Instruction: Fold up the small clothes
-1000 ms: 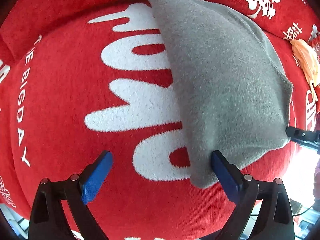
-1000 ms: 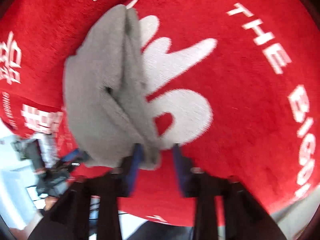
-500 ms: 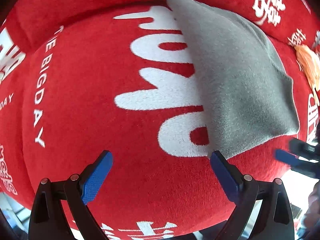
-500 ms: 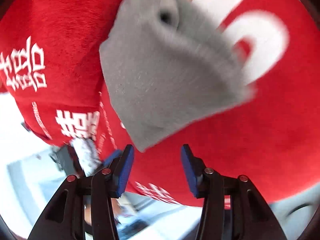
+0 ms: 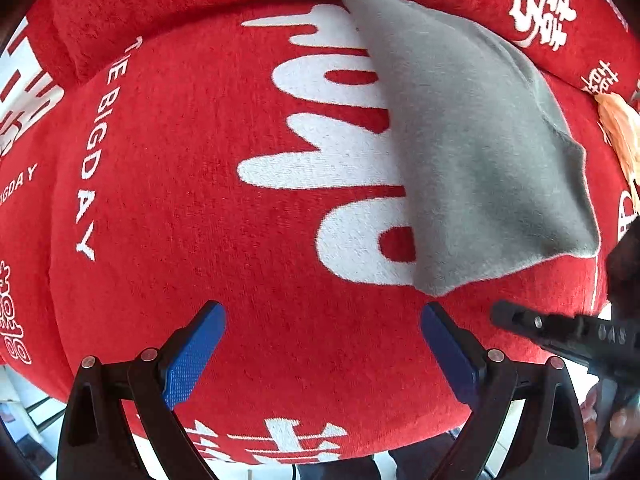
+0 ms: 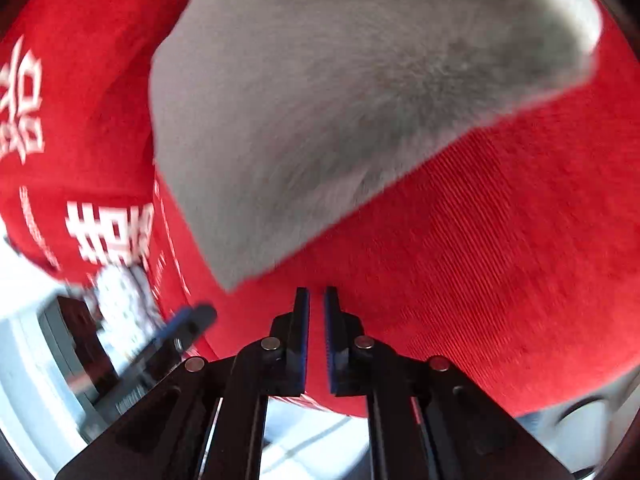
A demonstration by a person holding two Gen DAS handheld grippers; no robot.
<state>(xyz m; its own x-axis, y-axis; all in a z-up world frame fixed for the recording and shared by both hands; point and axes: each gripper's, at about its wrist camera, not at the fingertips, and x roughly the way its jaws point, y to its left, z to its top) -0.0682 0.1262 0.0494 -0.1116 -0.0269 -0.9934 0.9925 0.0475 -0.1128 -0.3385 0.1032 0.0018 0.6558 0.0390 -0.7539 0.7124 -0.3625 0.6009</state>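
- Folded grey garment point(image 5: 472, 152) lies flat, right of centre on the red cloth point(image 5: 200, 200); fold looks finished
- Left gripper point(image 5: 320, 344) spread wide, empty; right gripper point(image 6: 317, 320) just closed, nothing between
- Next, probably: set it aside

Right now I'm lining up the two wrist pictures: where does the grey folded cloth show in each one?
Left wrist view: the grey folded cloth fills the upper right, its near corner just above the left gripper's right finger.
Right wrist view: the grey folded cloth fills the top and centre, blurred, its corner pointing down just left of the right gripper.
Shared landmark: the red cover with white lettering, under the cloth in both.
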